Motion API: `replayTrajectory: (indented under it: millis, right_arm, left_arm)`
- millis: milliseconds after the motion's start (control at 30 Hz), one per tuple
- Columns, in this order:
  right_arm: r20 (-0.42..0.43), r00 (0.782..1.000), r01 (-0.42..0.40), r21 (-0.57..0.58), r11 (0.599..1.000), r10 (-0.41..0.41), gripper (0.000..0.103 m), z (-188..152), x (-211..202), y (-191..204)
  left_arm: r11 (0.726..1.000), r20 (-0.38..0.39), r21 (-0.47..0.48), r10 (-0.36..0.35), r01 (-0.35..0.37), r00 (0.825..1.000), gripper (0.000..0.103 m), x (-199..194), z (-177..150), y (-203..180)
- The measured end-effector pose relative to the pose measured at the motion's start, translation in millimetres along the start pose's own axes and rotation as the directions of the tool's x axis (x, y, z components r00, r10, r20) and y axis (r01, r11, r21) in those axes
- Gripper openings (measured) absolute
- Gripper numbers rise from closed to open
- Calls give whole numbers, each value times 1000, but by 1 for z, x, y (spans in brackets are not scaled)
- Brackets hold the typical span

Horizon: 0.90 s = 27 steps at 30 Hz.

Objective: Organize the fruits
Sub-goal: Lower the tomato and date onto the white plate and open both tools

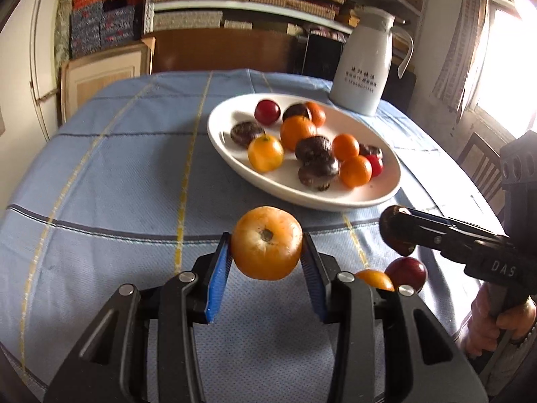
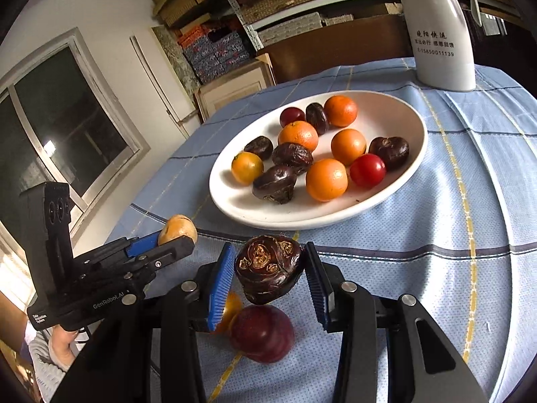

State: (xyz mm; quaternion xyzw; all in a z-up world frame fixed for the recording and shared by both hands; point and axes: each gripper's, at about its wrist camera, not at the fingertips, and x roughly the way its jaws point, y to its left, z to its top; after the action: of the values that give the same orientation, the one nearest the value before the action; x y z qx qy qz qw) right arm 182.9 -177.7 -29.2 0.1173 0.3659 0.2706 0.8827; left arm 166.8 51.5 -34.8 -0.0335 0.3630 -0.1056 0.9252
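left gripper [image 1: 266, 257] clamps an orange [image 1: 266, 242] — right gripper [image 2: 270, 273] clamps a dark fruit [image 2: 268, 273].

Glossy white ceramic plate [image 2: 396, 201]; woven cloth tablecloth [image 2: 453, 268]; ribbed blue rubber fingers [image 2: 220, 288].

A blue checked cloth [image 1: 110, 174] with yellow and dark lines covers the worktop. Behind it, metal shelves [image 1: 235, 6] are packed with woven boxes and patterned cartons [image 1: 100, 23]. A pale wooden cabinet [image 1: 104, 74] stands against the white wall. Strong daylight floods through a curtained window [image 1: 503, 63] on one side, above a wooden chair [image 1: 483, 164]; a dark sliding window [image 2: 63, 127] faces it.
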Motion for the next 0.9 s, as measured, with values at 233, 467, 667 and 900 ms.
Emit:
replayTrajectory:
  millis: [233, 467, 667, 900]
  right_arm:
    - [72, 997, 17, 47, 999, -20, 43, 3, -19, -13]
    - [109, 994, 28, 41, 999, -33, 43, 37, -26, -16]
    - [169, 982, 69, 61, 996, -79, 43, 108, -17, -24]
    - [94, 987, 116, 123, 986, -128, 43, 139, 53, -50]
  left_arm:
    - [998, 58, 27, 57, -59, 997, 40, -9, 17, -7]
    - [993, 105, 53, 97, -103, 990, 40, 0, 66, -17]
    - [995, 143, 8, 101, -104, 984, 40, 22, 124, -22]
    - [994, 69, 0, 108, -108, 992, 40, 77, 130, -23]
